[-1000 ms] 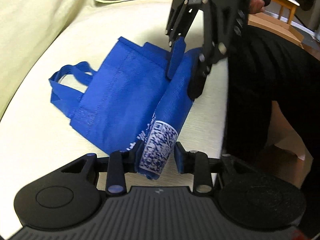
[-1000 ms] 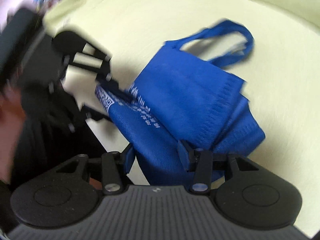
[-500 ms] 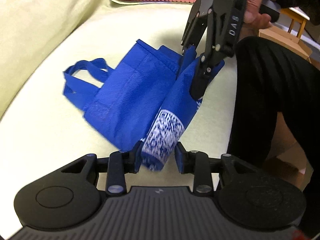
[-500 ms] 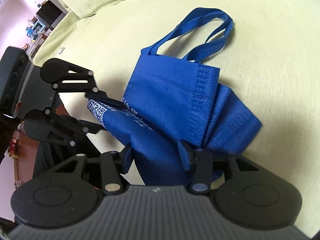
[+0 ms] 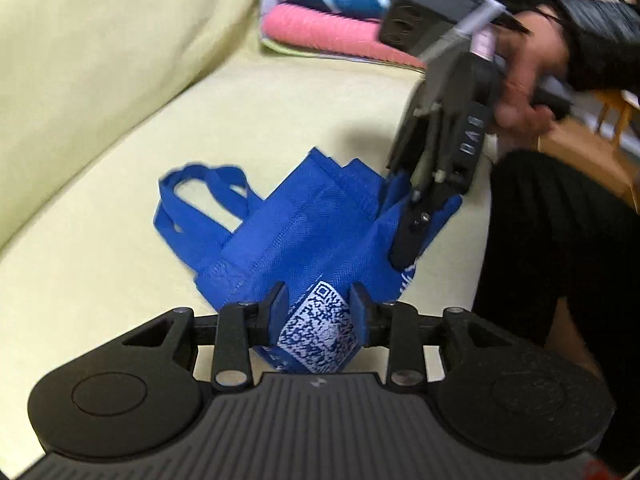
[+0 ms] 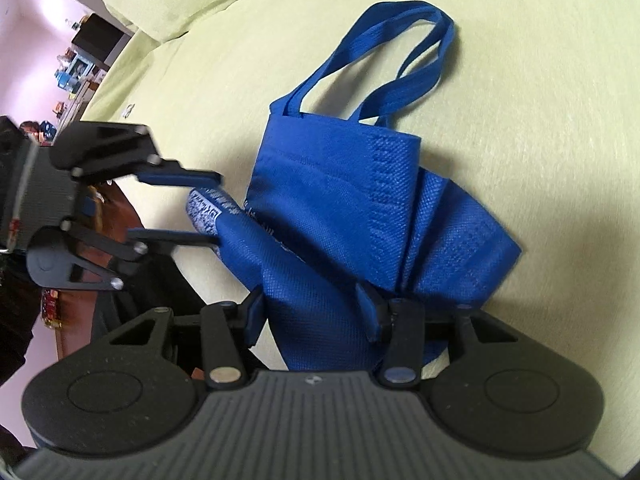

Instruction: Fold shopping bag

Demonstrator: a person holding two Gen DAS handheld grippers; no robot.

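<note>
Shopping bag (image 5: pixel 304 236), blue woven fabric, lies partly folded on the pale yellow-green sofa seat (image 5: pixel 120 240), close to the seat's front edge. Its two handles (image 6: pixel 384 52) loop flat on the cushion, pointing toward the backrest (image 5: pixel 100 48); nothing can be seen inside the bag, whose panels are pressed flat and overlap in pleats.

One end of the raised fold, printed with a white QR-like pattern (image 5: pixel 320 332), sits between the fingers of the left claw (image 5: pixel 318 308), which look closed onto the cloth from both sides. The other end of that fold is between the fingers of the right claw (image 6: pixel 312 312), whose blue pads press the fabric on either side. A hand (image 5: pixel 524 80) in a dark sleeve grips the right claw's handle.

The fold runs along the seat's front edge, beside a person's dark-clad leg (image 5: pixel 552 248). Open cushion stretches on the handle side up to the backrest. At the far end of the seat rests a stack of folded textiles (image 5: pixel 332 28), pink under blue, well apart from the bag.
</note>
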